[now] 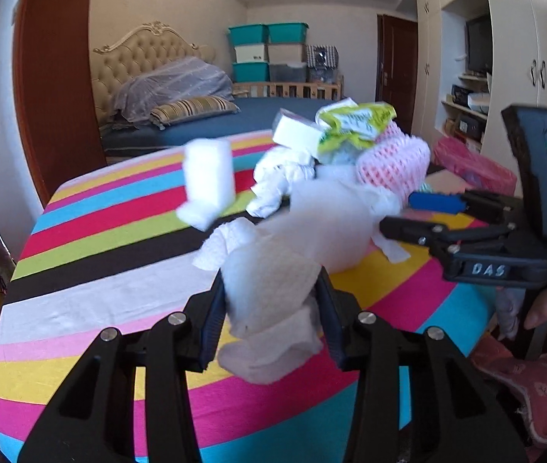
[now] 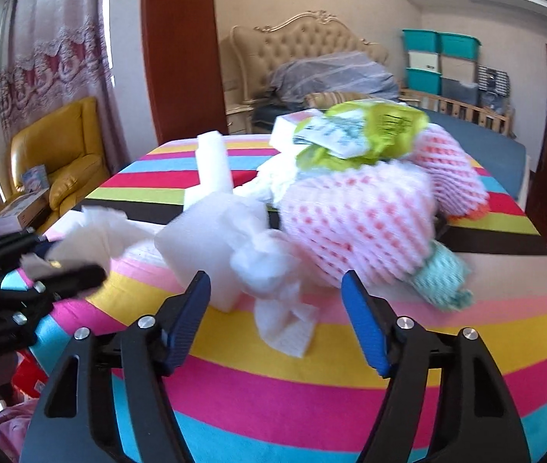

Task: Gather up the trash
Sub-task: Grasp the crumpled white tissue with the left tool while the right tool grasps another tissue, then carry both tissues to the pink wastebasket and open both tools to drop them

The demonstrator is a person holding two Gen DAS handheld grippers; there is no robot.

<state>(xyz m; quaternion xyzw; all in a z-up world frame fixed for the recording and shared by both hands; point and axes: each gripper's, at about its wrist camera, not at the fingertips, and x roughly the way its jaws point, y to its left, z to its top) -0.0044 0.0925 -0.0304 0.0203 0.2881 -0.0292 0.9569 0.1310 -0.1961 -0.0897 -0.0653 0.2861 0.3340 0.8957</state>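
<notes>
Your left tongs [image 1: 271, 308] are clamped narrow on a soft, crumpled white tissue wad [image 1: 269, 293], lifted just over the striped cloth on the desk [image 1: 92, 301]; the wad bulges out above & below the blue ribbed pads. Your right tongs [image 2: 275, 316] stand partway open, nothing pinched. A twisted white tissue scrap [image 2: 277, 289] and the corner of a white foam block [image 2: 200, 247] lie between the fingers, but the pads don't press on either.

Rest of the trash sits heaped mid-desk: a pink foam fruit net [image 2: 362, 223], mesh-textured & puffy, w/ a smaller teal net [image 2: 443, 277] poking out beside it. On top, a crinkly yellow-green plastic wrapper [image 2: 366, 135]. An upright white foam slab [image 1: 208, 177] stands to the left of the pile, slightly blurred. More crumpled white paper [image 1: 281, 181] lies behind.

Cloth is smooth fabric, bold stripes: pink, yellow, blue, black, white, green, red.

Pink bag [image 1: 474, 169] at the desk's far right edge; can't tell what's in it.
</notes>
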